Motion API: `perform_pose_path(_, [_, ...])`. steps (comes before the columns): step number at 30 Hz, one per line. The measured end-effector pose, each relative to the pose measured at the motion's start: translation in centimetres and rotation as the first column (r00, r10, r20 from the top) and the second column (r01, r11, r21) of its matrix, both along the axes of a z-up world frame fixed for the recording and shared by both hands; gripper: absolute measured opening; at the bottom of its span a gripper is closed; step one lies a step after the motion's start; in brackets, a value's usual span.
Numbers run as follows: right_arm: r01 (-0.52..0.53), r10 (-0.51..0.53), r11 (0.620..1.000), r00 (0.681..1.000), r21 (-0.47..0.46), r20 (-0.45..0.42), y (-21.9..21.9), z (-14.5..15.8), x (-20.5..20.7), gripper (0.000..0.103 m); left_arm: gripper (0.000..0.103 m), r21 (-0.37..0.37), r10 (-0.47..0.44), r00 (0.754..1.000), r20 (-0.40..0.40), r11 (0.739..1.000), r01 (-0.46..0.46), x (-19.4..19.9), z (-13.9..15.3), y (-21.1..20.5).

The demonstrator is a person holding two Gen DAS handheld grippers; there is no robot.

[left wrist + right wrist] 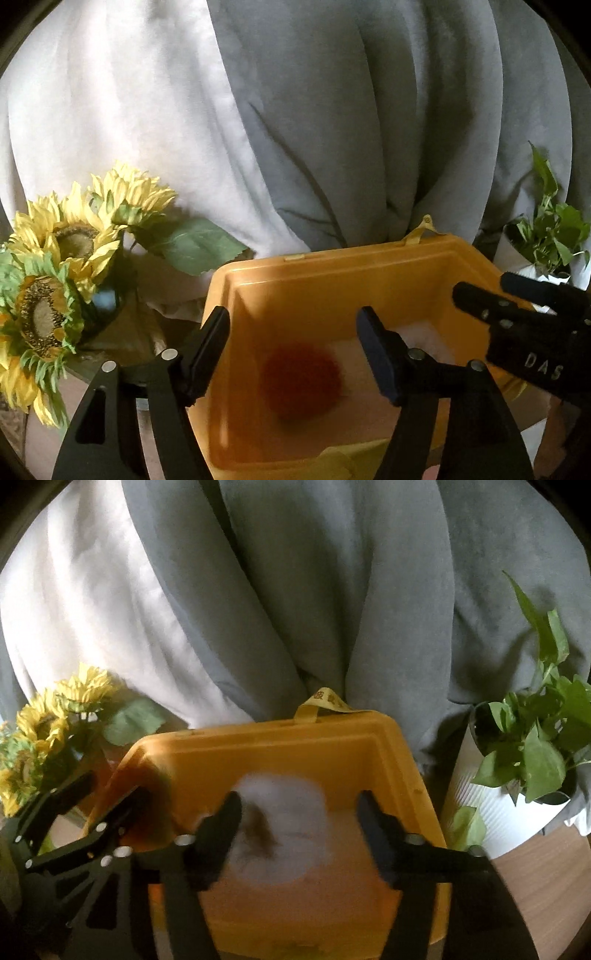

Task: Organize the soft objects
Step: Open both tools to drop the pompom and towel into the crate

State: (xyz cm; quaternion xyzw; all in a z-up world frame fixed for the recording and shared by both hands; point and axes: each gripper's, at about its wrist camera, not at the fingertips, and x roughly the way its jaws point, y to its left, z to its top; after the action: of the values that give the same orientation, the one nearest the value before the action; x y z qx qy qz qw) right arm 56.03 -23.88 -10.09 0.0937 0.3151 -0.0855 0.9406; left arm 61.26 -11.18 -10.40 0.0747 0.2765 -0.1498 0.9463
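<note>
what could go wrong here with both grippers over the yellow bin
1. The white fluffy toy is blurred between the open fingers of the right hand-held gripper, apparently dropping; it may bounce or catch on the yellow bin rim.
2. The left hand-held gripper, open above the red pompom, sits close to the right one, so they might collide.
3. The sunflowers and potted plant flank the bin and might get knocked.

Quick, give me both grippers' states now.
Left gripper: open, holding nothing, over the yellow bin.
Right gripper: open, blurred white fluffy toy between its fingers, not gripped.
</note>
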Motion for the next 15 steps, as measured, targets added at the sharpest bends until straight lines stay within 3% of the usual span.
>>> perform_pose_path(15, [0.049, -0.048, 0.998, 0.998, -0.029, 0.050, 0.6, 2.9, -4.5, 0.073, 0.081, -0.047, 0.034, 0.997, 0.067, 0.998, -0.031, -5.4, 3.6, 2.7])
